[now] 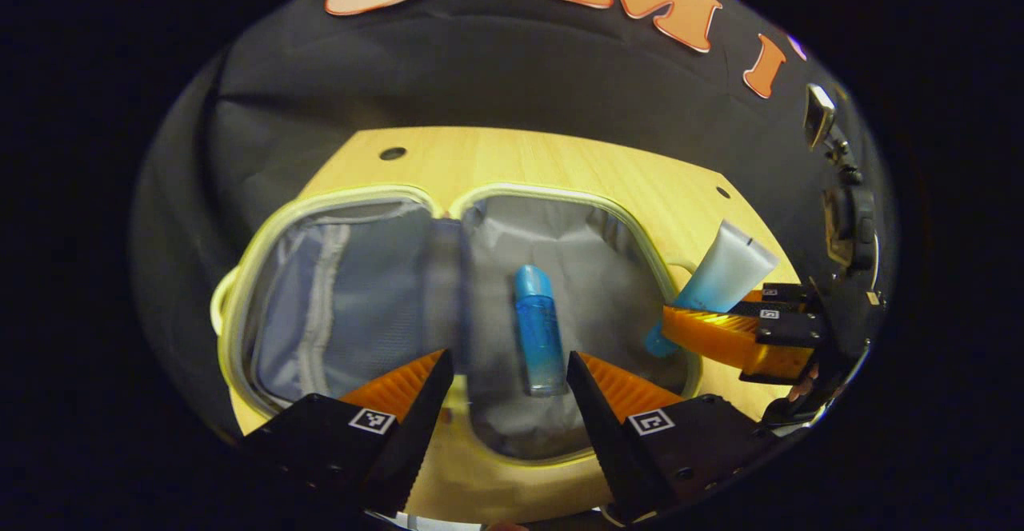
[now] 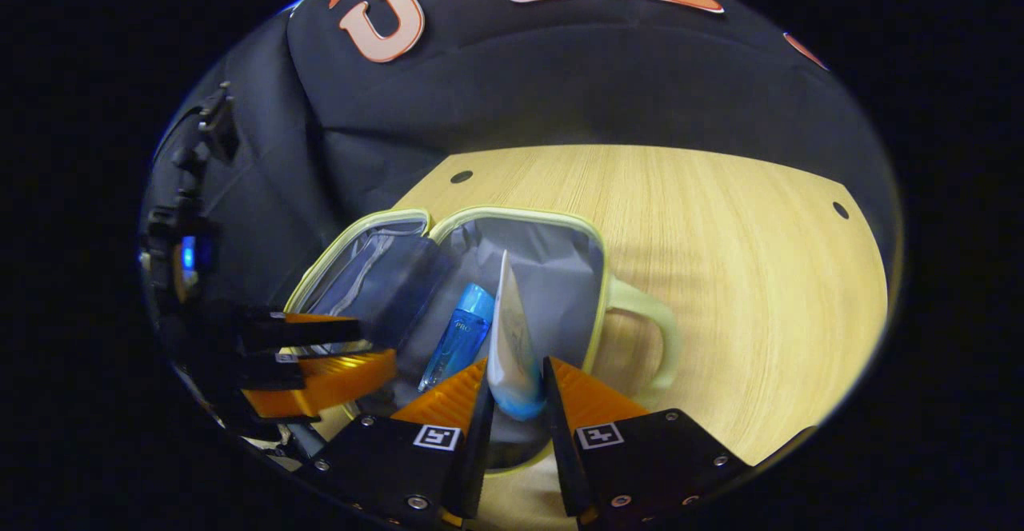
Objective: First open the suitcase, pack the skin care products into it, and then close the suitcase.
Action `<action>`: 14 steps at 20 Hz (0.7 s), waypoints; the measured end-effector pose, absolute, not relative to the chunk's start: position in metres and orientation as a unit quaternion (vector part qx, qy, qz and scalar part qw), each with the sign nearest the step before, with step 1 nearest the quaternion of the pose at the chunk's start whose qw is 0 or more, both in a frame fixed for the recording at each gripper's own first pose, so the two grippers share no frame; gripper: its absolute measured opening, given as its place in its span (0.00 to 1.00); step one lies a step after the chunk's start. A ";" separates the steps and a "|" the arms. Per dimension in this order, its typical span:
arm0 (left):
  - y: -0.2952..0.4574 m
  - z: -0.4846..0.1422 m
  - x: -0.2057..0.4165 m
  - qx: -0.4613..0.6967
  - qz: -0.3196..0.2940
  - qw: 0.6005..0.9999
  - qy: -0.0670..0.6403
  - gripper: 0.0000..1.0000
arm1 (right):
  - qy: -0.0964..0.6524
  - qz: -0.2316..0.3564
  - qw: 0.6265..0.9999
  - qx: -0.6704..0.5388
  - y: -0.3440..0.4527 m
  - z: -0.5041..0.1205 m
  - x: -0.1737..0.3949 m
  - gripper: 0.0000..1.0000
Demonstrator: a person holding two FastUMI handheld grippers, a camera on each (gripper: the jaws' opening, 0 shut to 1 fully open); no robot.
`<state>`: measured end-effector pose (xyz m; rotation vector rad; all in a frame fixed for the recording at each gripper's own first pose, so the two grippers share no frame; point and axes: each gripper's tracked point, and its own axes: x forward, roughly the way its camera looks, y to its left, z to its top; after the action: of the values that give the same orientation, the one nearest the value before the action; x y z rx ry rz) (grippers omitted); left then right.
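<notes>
A small suitcase (image 1: pixel 240 291) with a pale yellow-green rim lies open flat on the wooden table, grey lining showing in both halves. A blue bottle (image 1: pixel 538 331) lies in its right half, also seen as the blue bottle (image 2: pixel 460 335). My right gripper (image 2: pixel 516 391) is shut on a white-and-blue tube (image 2: pixel 508 339), holding it over the right half of the suitcase (image 2: pixel 520 215). The same tube (image 1: pixel 724 275) and right gripper (image 1: pixel 688 335) appear at the case's right edge. My left gripper (image 1: pixel 508 367) hovers open over the case's near side, holding nothing.
The wooden table (image 2: pixel 720 275) stretches bare to the right of the case, with small round holes near its far corners. The case's handle (image 2: pixel 652 327) sticks out on its right side. Black cloth wall stands behind. The left gripper (image 2: pixel 320 375) sits low on the left.
</notes>
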<state>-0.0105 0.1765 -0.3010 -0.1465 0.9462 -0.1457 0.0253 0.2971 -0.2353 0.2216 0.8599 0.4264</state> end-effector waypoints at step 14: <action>0.383 -0.224 -0.053 -0.085 0.130 0.905 0.397 0.93 | 0.499 0.156 0.844 0.119 0.322 -0.287 0.037 0.39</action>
<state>-0.0529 0.3829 -0.2243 -0.1756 0.8194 0.2683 0.0371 0.3224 -0.2873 0.2504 1.0540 0.3285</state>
